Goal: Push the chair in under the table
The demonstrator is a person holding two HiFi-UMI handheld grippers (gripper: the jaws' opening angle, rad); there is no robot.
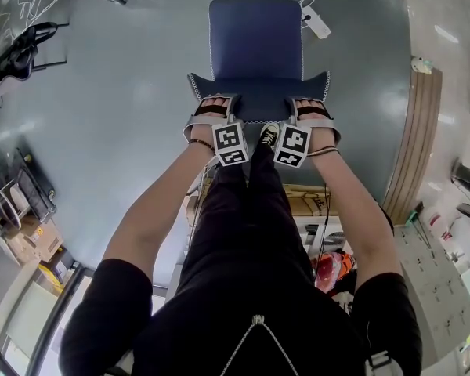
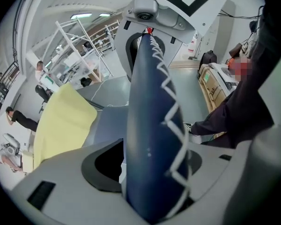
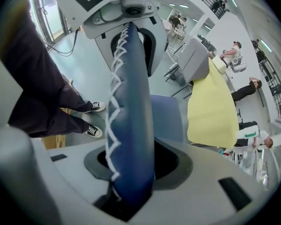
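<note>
The blue chair (image 1: 256, 37) stands on the grey floor in front of me, its seat away from me. The top edge of its backrest (image 1: 258, 94), with white zigzag stitching, runs between my two grippers. My left gripper (image 1: 212, 110) straddles the left end of that edge and my right gripper (image 1: 310, 110) the right end, both pointing steeply down. In the left gripper view the backrest (image 2: 152, 125) fills the gap between the jaws; in the right gripper view the backrest (image 3: 131, 125) does the same. Each gripper looks shut on it.
A white power strip (image 1: 316, 23) lies on the floor behind the chair's right side. A long wooden board (image 1: 415, 139) runs along the right. A black bag (image 1: 19, 49) and boxes (image 1: 39, 237) sit at the left. A yellow sheet (image 3: 210, 107) covers something beyond the chair.
</note>
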